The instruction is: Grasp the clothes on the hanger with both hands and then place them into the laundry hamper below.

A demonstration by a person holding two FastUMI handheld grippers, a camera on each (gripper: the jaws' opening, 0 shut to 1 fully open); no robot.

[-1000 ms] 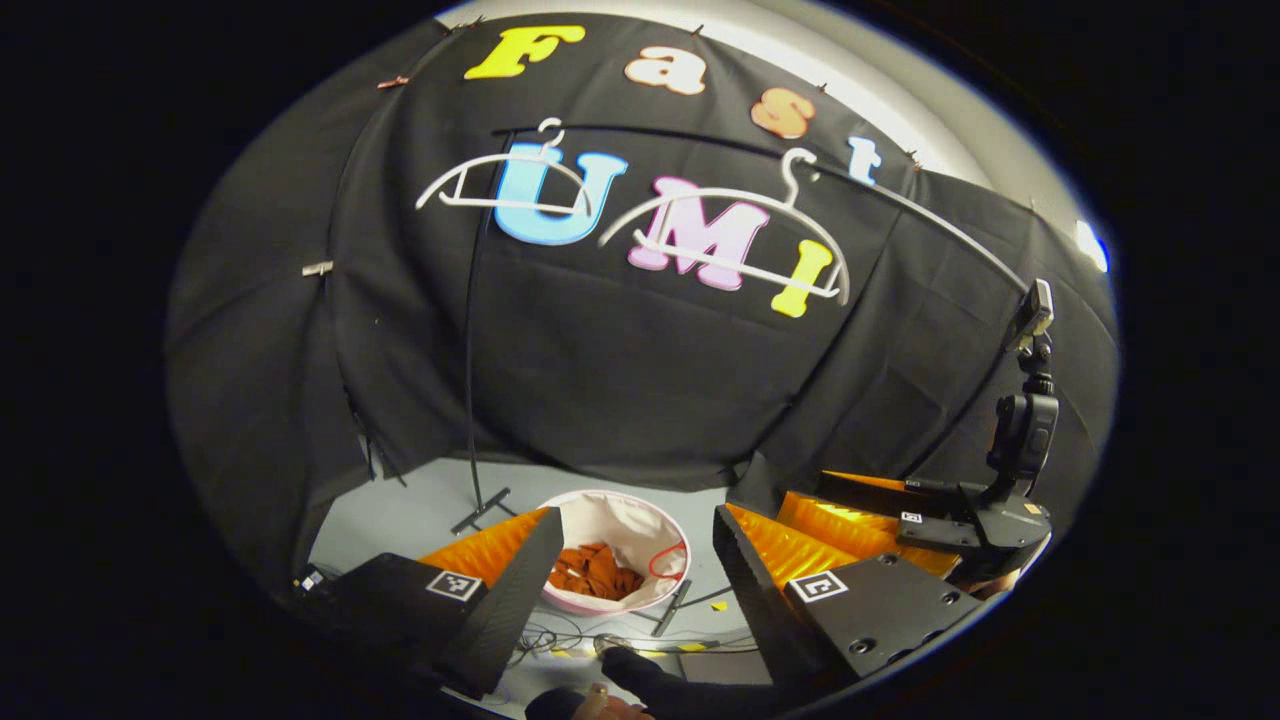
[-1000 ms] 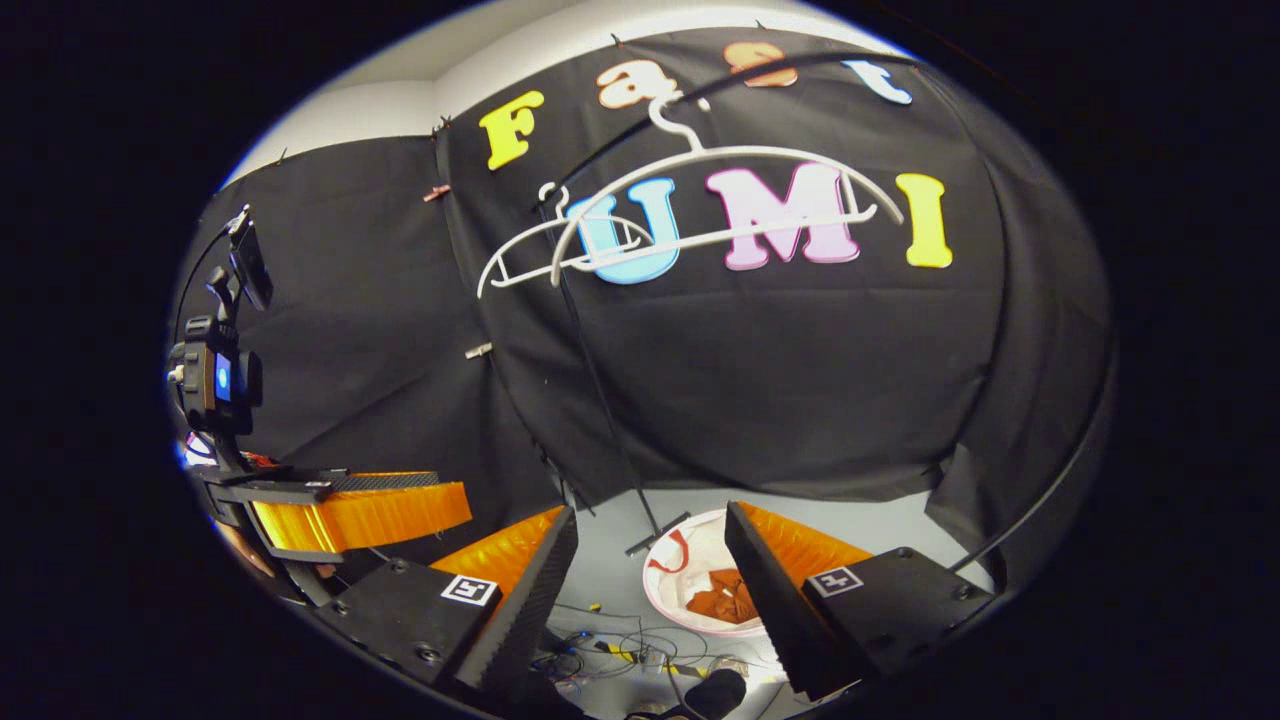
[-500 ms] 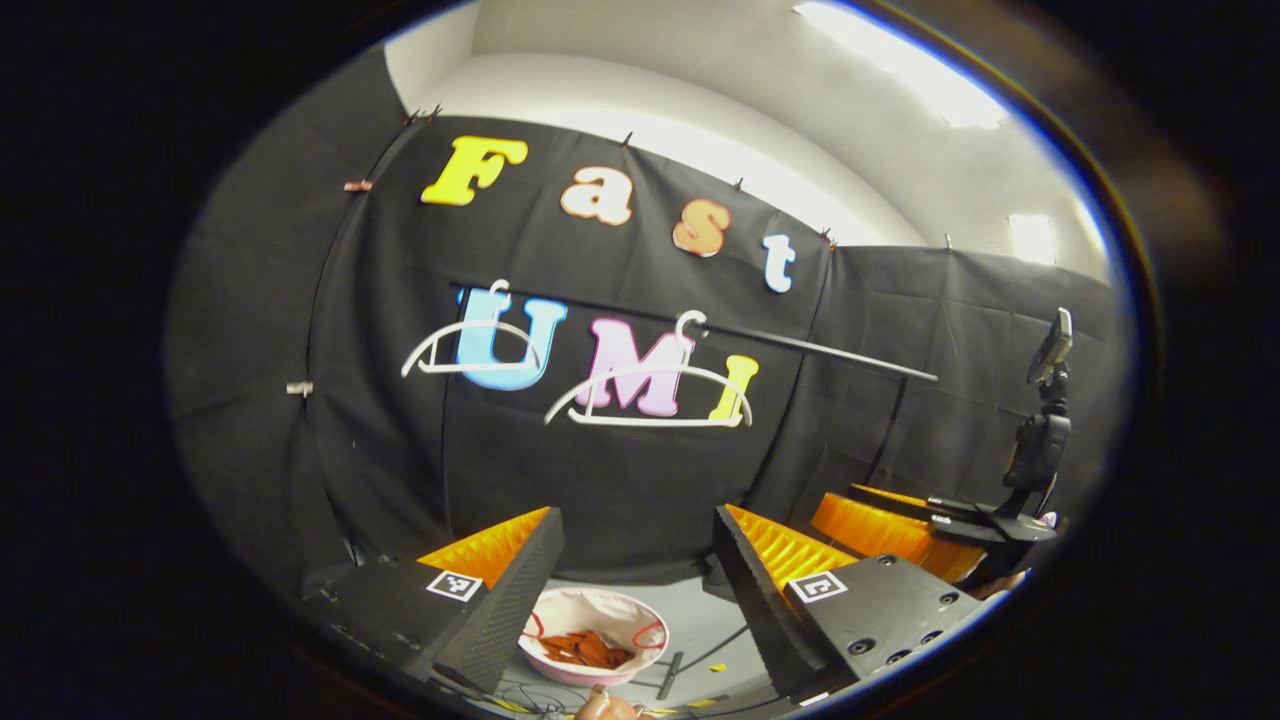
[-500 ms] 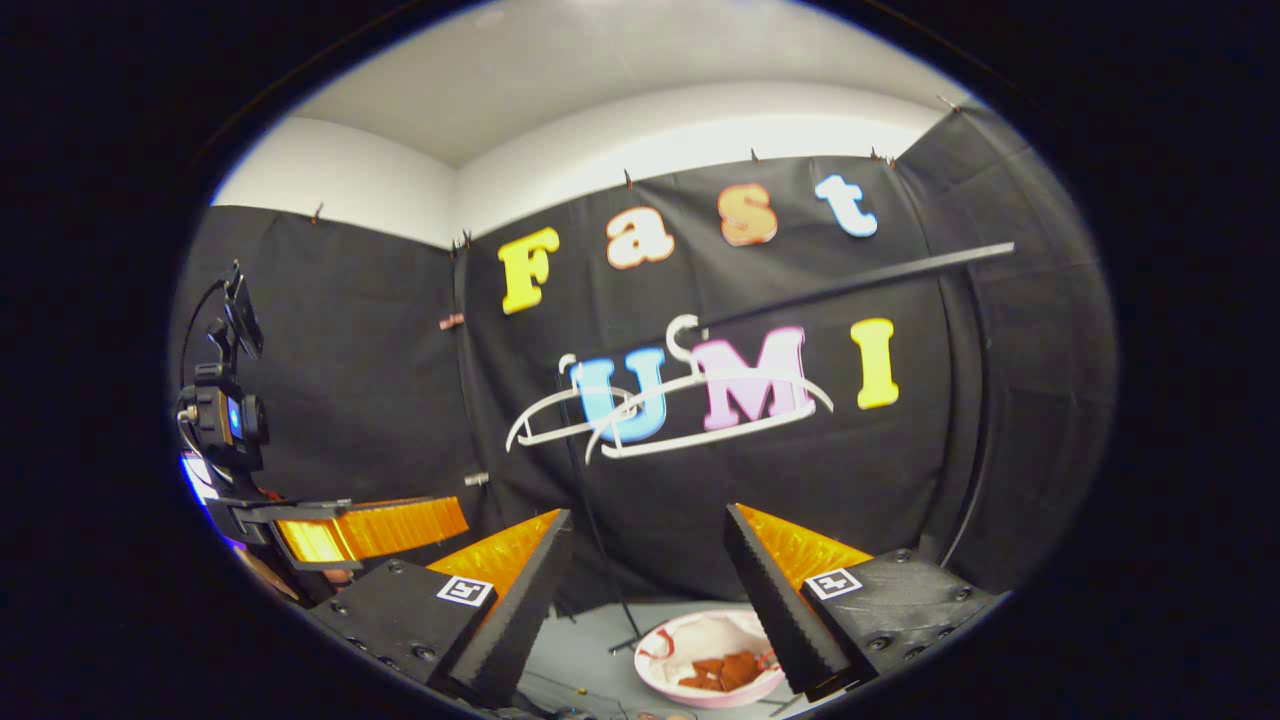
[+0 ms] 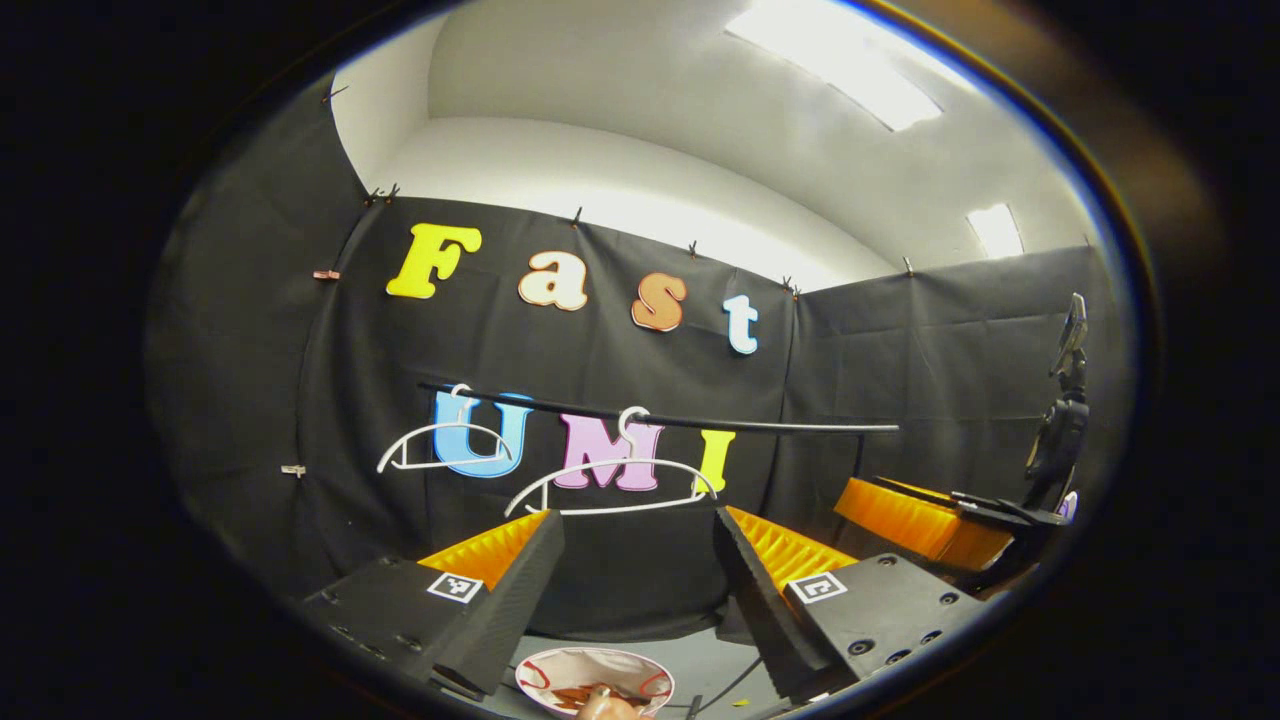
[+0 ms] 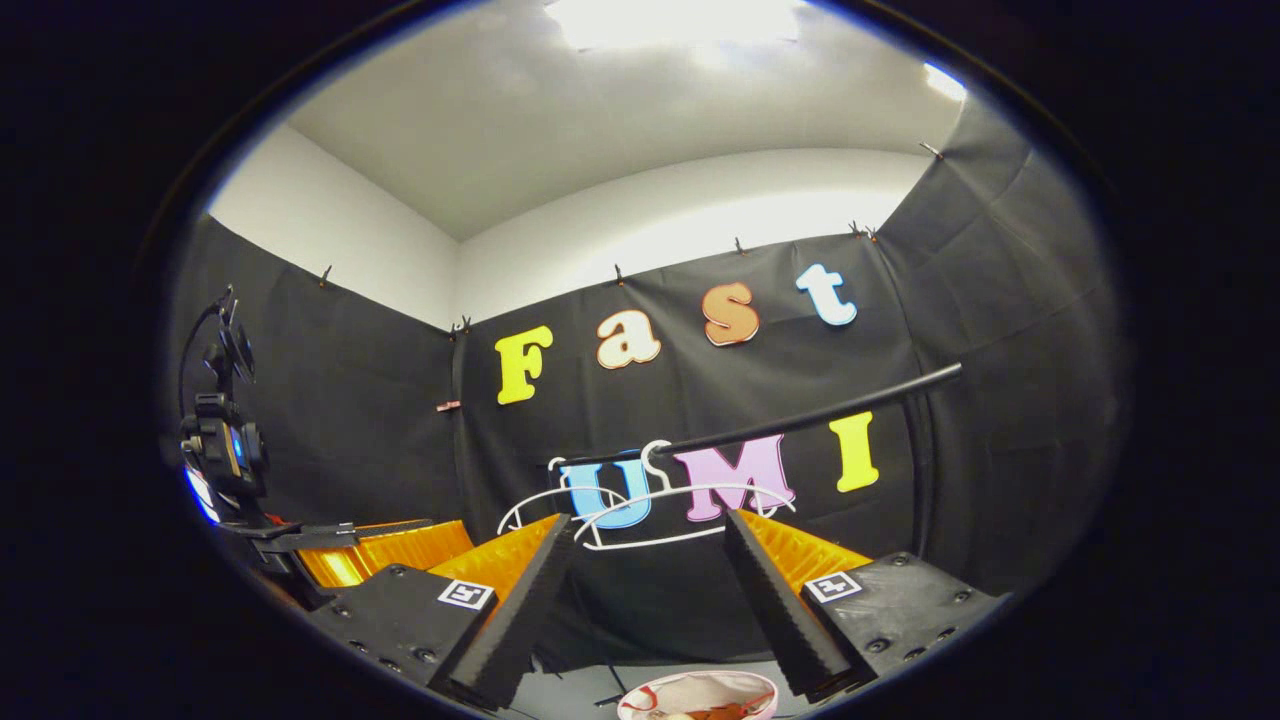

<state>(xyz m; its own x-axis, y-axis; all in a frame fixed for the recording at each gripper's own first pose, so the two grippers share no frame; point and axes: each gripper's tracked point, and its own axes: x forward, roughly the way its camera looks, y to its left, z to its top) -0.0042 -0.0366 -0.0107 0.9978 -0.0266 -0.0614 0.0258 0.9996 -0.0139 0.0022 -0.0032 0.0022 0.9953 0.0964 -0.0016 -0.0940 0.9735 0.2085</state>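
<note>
Left gripper view: left gripper jaws wide, empty. Two bare white hangers on black rail. Laundry hamper low on floor, orange clothes inside.

Right gripper view: right gripper jaws wide, empty. Hamper at bottom edge, clothes inside.
</note>
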